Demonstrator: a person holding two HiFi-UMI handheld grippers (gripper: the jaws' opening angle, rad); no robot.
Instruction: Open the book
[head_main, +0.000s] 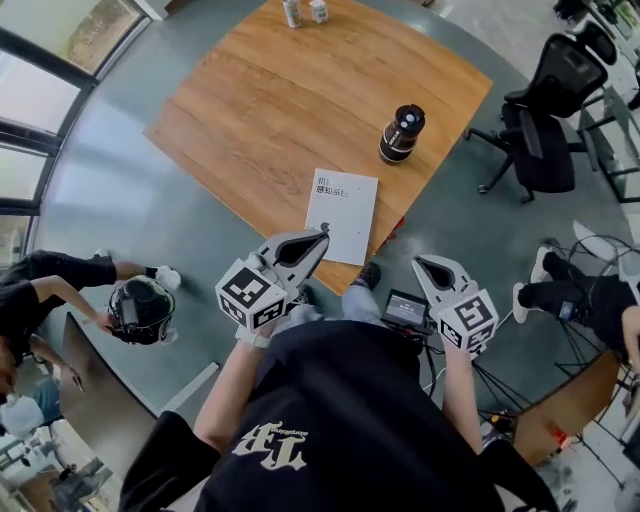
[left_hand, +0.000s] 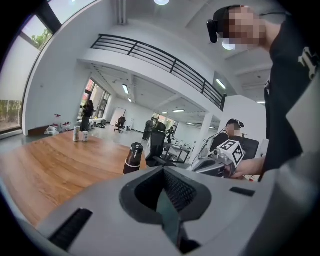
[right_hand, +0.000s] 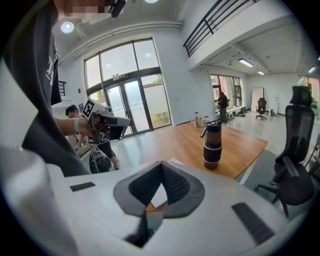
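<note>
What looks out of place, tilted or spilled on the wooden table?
Nothing stands out. The white book lies flat and closed by the near corner of the table, the dark bottle stands upright, and no spill shows on the wood.

Open office hall, large wooden table (head_main: 260, 110), black mesh office chair (head_main: 556, 95), railed mezzanine (left_hand: 165, 58), tall glass doors (right_hand: 127, 102)

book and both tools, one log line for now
book: closed, flat at near edge of table | left tool: shut, empty, tip by book's near corner | right tool: shut, empty, off table
</note>
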